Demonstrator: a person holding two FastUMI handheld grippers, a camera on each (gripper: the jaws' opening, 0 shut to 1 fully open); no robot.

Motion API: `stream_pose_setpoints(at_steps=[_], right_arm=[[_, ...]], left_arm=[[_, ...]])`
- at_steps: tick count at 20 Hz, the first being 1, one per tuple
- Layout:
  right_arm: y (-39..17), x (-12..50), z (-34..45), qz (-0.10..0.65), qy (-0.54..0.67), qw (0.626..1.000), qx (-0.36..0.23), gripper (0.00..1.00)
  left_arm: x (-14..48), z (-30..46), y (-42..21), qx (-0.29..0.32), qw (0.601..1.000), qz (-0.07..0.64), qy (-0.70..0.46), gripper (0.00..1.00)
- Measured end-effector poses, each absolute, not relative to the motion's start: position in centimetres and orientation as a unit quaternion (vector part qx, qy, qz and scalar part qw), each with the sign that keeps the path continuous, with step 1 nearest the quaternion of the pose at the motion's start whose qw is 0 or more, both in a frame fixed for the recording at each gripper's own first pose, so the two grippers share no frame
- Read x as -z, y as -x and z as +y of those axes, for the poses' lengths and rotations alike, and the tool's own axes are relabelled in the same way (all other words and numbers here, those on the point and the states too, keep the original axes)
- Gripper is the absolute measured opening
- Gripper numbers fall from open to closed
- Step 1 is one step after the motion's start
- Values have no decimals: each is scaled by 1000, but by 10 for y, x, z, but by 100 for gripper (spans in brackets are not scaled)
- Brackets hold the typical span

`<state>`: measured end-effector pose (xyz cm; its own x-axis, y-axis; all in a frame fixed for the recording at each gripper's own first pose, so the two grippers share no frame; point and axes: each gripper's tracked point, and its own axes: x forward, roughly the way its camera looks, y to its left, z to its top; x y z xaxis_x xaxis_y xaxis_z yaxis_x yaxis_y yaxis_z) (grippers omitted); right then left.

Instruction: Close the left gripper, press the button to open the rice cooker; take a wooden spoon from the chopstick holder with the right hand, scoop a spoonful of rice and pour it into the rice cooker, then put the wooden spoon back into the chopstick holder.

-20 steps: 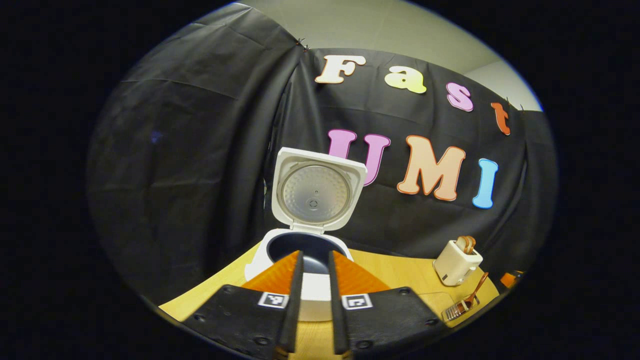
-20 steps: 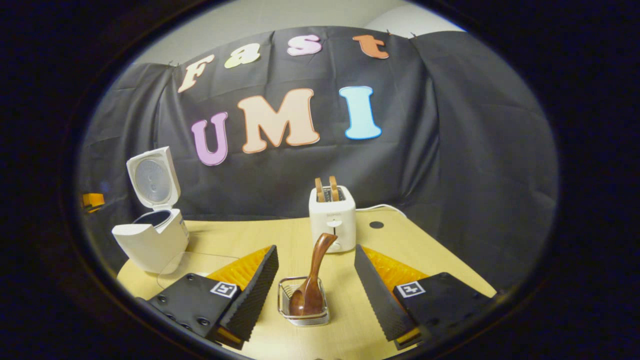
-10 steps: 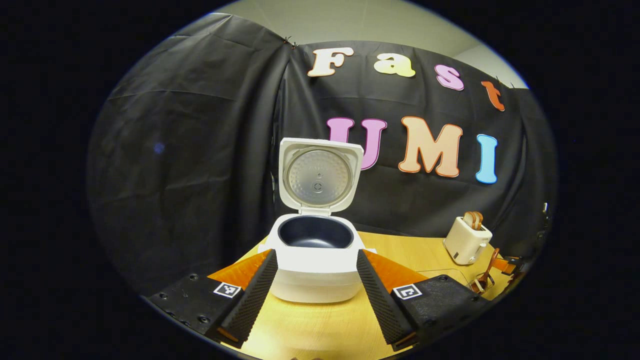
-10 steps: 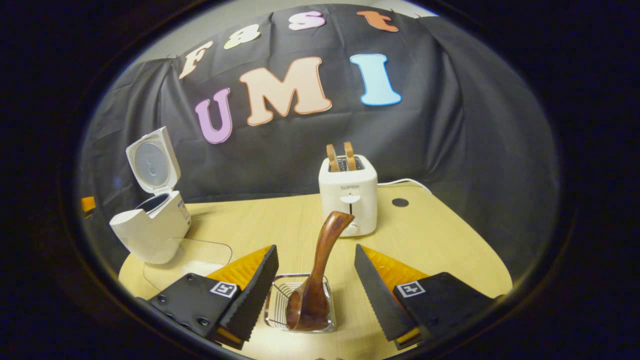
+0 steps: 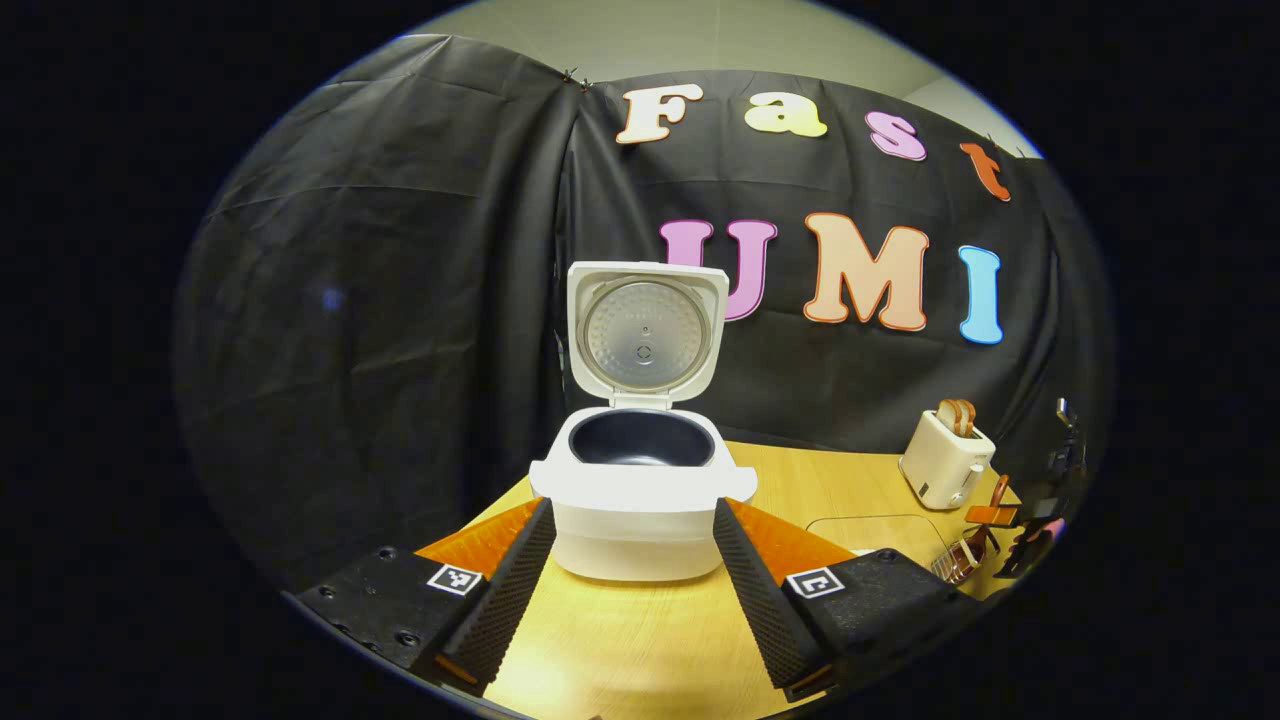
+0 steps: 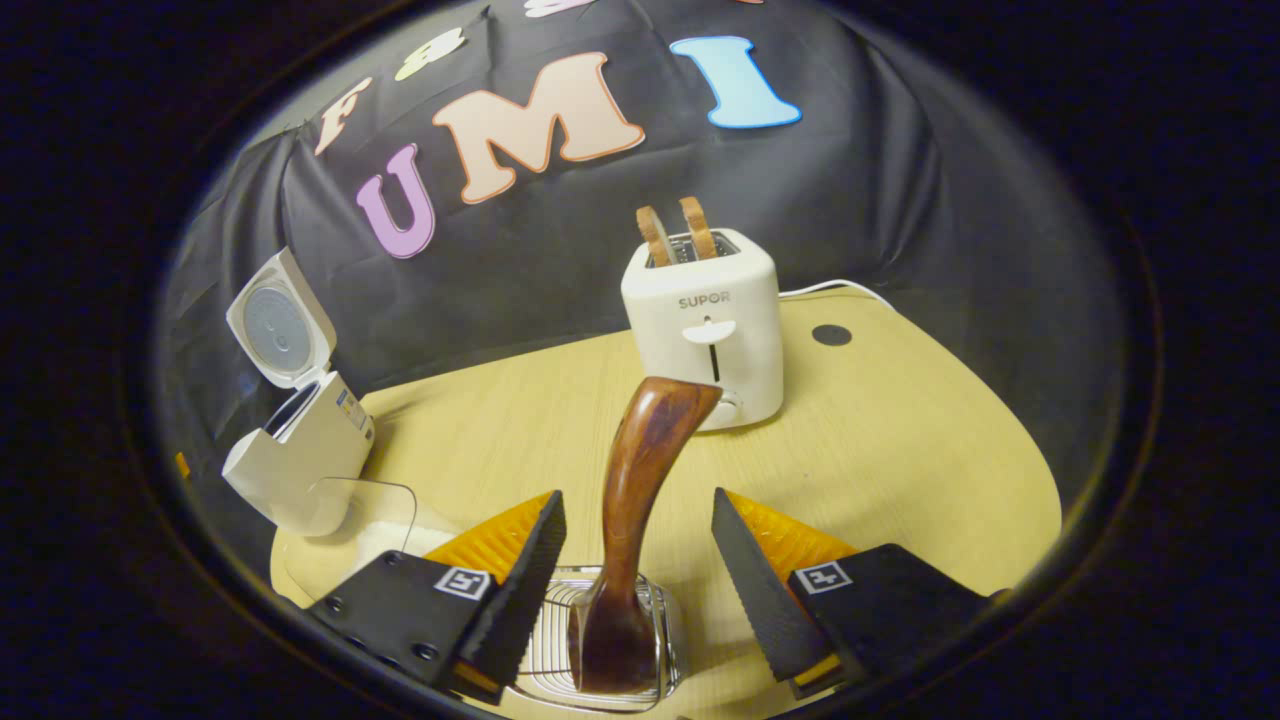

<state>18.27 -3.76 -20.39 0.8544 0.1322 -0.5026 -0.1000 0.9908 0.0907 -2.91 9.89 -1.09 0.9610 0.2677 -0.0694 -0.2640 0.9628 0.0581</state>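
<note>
Left gripper (image 5: 632,585): jaws stood wide apart, holding nothing. The rice cooker (image 5: 642,495) sat on the wooden table (image 5: 620,650) at 12 o'clock from the jaws, its white body in line with the gap and just beyond the fingertips, with no contact visible. Its lid (image 5: 647,335) stood upright and open, and the dark inner pot (image 5: 642,440) was exposed.

Left gripper view, 3 to 4 o'clock edge: a white toaster (image 5: 945,458) with two slices of toast, and lower down a wire chopstick holder (image 5: 958,562), small and blurred.

Right gripper (image 6: 635,575): jaws wide open, gripping nothing. The wooden spoon (image 6: 632,520) stood in the wire chopstick holder (image 6: 655,655), bowl down. Its handle rose between the two fingers toward 12 o'clock, curving slightly toward 1 o'clock at the top. The handle lay nearer the finger at 9 o'clock, with clear gaps on both sides.

Right gripper view, further items: toaster (image 6: 705,325) at 12 o'clock behind the spoon; rice cooker (image 6: 300,440) with raised lid at 9 to 10 o'clock; a clear container (image 6: 370,515) just in front of the cooker, contents hard to make out.
</note>
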Motion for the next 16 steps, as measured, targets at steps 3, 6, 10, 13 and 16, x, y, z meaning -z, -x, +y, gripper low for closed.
stream_pose_setpoints(at_steps=[3, 6, 10, 13, 16], right_arm=[[-185, 206, -30, 274, -23, 959, -68, 67], [-188, 215, -26, 291, -25, 954, -72, 47], [-194, 219, -25, 305, -36, 949, -69, 27], [-193, 219, -21, 308, -43, 948, -73, 22], [-191, 214, -15, 296, -27, 951, -84, 19]], left_arm=[[21, 92, 28, -130, 990, 50, -18, 94], [25, 86, 25, -123, 991, 55, -18, 94], [30, 78, 22, -114, 991, 59, -21, 94], [34, 73, 20, -110, 992, 64, -21, 94], [37, 70, 19, -106, 992, 67, -18, 94]])
